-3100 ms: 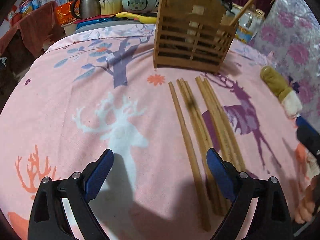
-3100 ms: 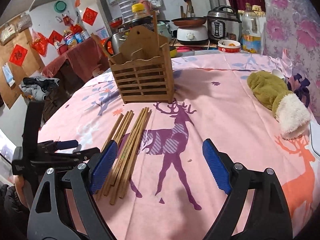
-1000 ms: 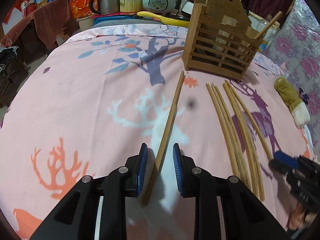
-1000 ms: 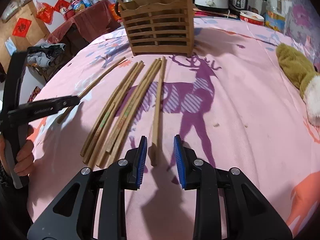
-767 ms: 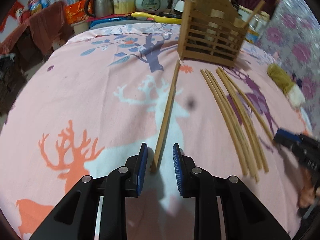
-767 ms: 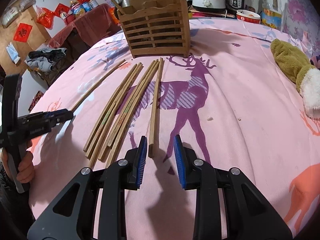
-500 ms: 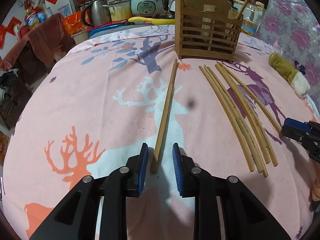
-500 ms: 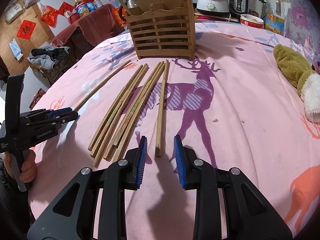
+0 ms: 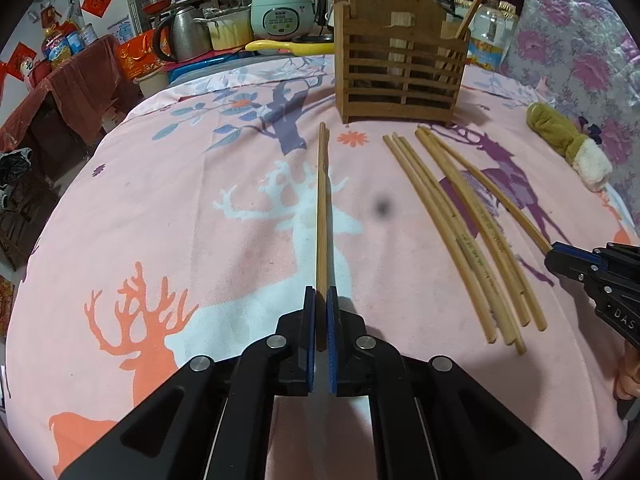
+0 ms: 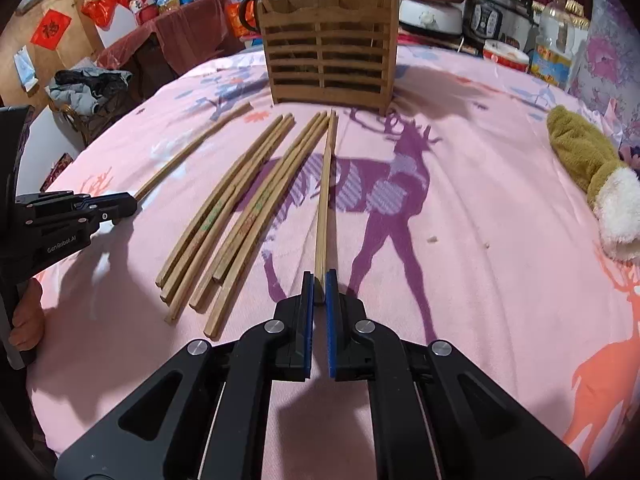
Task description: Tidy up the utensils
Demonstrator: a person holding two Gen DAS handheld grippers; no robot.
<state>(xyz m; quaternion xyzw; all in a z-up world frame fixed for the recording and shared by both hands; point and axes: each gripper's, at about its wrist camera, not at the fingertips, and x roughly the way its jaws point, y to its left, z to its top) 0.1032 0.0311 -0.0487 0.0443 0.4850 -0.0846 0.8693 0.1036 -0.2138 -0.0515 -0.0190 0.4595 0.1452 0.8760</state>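
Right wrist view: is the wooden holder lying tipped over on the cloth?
No, the holder stands upright on the cloth, beyond the far ends of the chopsticks.

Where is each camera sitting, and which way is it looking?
Left wrist view: sits on the left gripper, looks down its fingers across the pink cloth toward the wooden holder; it is shut on one chopstick.
Right wrist view: sits on the right gripper, facing the same holder, shut on another chopstick; a hand shows at left.
Both share the holder, the loose chopsticks and the other gripper.
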